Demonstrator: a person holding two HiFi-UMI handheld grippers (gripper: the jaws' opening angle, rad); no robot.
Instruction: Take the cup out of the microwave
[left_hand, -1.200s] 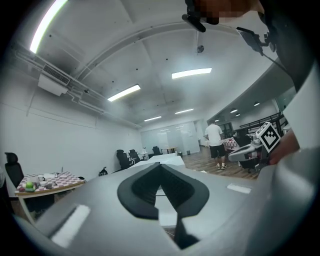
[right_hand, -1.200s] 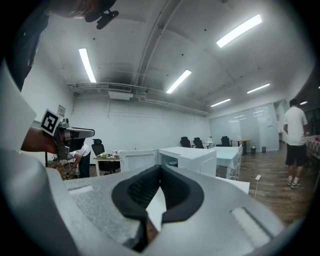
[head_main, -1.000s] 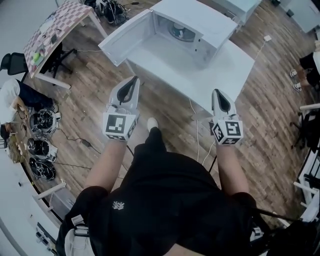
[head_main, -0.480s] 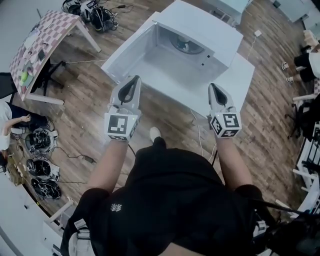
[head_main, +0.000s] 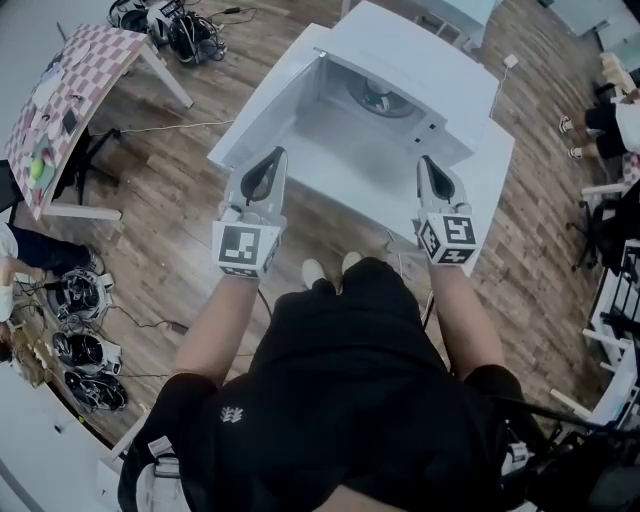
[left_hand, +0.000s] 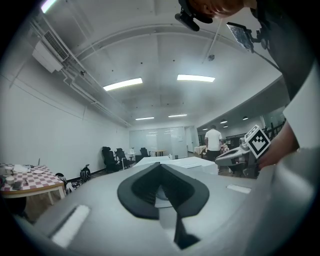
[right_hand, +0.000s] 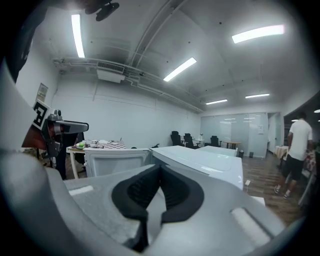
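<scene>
While the microwave (head_main: 405, 55) stands on the white table (head_main: 485, 165) with its door (head_main: 262, 110) swung wide to the left, the cup (head_main: 384, 97) sits deep inside on the turntable, toward the far right of the cavity. Opening therefore looks done, and everything else is left: reaching in, gripping the cup and bringing it out. The left gripper (head_main: 273, 158) hovers over the near left corner of the table, by the lower edge of the door. Its dark pads (left_hand: 150, 187) meet at the tip with nothing between them. The right gripper (head_main: 429, 165) hangs near the microwave's near right corner, likewise fully closed and empty. Neither touches the cup or the oven, and both are well short of the cavity, so I judge the approach only begun. One of them will have to open before it goes in. The cup itself is hard to read: from the head view it is a small dark, greenish shape under the cavity roof, and its handle, if any, cannot be told. Neither gripper view shows it, since both look level across the microwave's top.
</scene>
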